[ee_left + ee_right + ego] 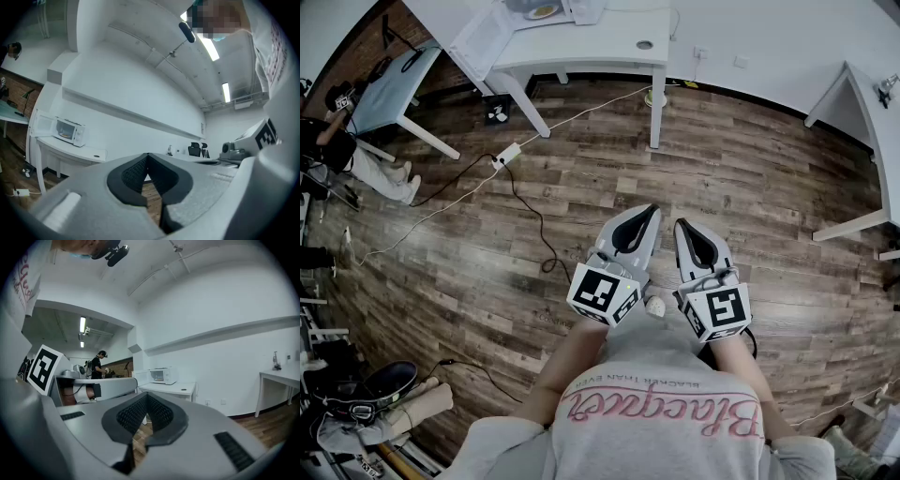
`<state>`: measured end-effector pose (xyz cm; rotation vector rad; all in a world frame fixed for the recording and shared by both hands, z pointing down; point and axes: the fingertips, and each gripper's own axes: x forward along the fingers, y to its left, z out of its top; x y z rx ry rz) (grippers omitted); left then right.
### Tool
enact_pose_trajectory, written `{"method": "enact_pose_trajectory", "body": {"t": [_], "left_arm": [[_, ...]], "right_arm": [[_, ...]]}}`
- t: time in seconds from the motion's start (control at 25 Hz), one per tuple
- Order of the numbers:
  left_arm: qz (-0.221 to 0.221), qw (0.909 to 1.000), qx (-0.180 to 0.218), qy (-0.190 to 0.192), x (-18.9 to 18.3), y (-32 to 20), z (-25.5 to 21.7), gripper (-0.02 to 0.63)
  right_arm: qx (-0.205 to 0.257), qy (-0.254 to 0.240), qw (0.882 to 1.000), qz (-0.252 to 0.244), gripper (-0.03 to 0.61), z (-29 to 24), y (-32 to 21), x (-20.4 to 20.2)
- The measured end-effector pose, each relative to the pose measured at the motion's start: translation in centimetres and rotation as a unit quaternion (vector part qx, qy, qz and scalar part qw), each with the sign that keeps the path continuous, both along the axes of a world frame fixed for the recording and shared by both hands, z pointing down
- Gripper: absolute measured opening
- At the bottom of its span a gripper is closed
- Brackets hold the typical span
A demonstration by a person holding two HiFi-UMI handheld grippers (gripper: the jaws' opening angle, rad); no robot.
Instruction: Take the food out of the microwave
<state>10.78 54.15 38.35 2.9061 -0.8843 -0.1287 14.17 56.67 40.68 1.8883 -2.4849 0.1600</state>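
Jaws closed tip to tip, gripping nothing, on both tools; head view: left gripper (652,210) and right gripper (681,225), side by side over wood floor (722,169); one microwave (565,9), door open, food (542,11) inside, on one white table (600,47) well ahead; both gripper views show that microwave.

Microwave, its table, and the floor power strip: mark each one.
microwave (65,129), left gripper view, front window.
table (609,42), head view, bare top.
power strip (507,155), head view, middle of casing.
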Motion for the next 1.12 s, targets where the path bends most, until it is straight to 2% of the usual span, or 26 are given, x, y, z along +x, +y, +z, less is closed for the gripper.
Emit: {"method": "enact_pose_trajectory", "body": {"t": [0.2, 0.52, 0.68, 1.12], "left_arm": [[0.002, 0.9999, 0.009, -0.011, 1.4, 3.0, -0.7, 0.006], [0.002, 0.9997, 0.021, -0.014, 2.7, 4.0, -1.4, 0.006], [-0.005, 0.9995, 0.026, -0.017, 2.3, 3.1, -1.7, 0.006], [-0.032, 0.9986, 0.042, -0.006, 0.7, -3.3, -2.4, 0.006]], "right_arm": [[0.005, -0.006, 1.0, -0.001, 0.011, -0.5, 2.9, 1.0], [0.018, -0.008, 1.0, -0.009, 0.011, -1.2, 3.8, 1.9], [0.034, -0.018, 0.999, -0.022, 0.011, -1.9, 2.7, 1.6], [0.034, 0.013, 0.999, -0.032, 0.011, -1.9, -4.2, 0.4]]}}
